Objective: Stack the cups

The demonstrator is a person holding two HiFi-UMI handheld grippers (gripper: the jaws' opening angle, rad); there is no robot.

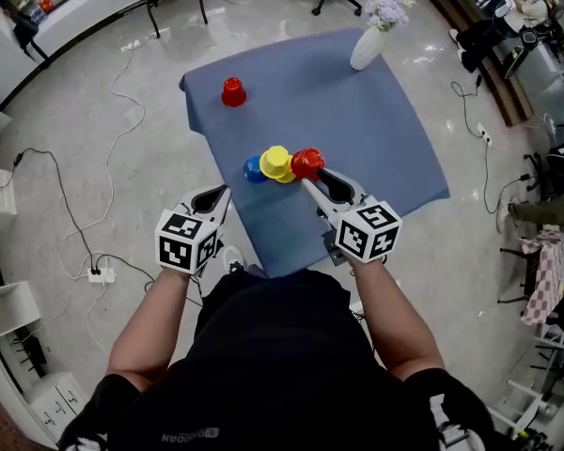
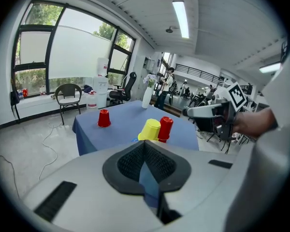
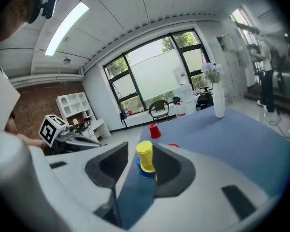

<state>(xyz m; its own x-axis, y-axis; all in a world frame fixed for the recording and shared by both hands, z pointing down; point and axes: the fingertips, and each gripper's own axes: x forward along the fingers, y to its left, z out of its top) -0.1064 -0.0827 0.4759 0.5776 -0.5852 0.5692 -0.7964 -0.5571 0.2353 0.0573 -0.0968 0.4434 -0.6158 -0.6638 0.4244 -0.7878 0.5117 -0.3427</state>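
Left gripper (image 1: 218, 195) jaws together, empty; right gripper (image 1: 316, 178) jaws apart, gripping nothing — red cup (image 1: 307, 163) mid-frame looks light, thin-walled, crushable; pinch its sidewall gently.

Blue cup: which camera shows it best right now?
Head view: the blue cup shows from above, just left of the yellow cup. Right gripper view shows only its lower part below the yellow one; left gripper view, a mere sliver.

Just beyond the fingertips of the right gripper (image 1: 307, 182), the yellow cup (image 1: 276, 162) and red cup (image 1: 308, 162) looked smooth, glossy plastic on matt blue cloth (image 1: 385, 148). The left gripper (image 1: 223, 192) had matt, ribbed black pads (image 2: 130, 164).
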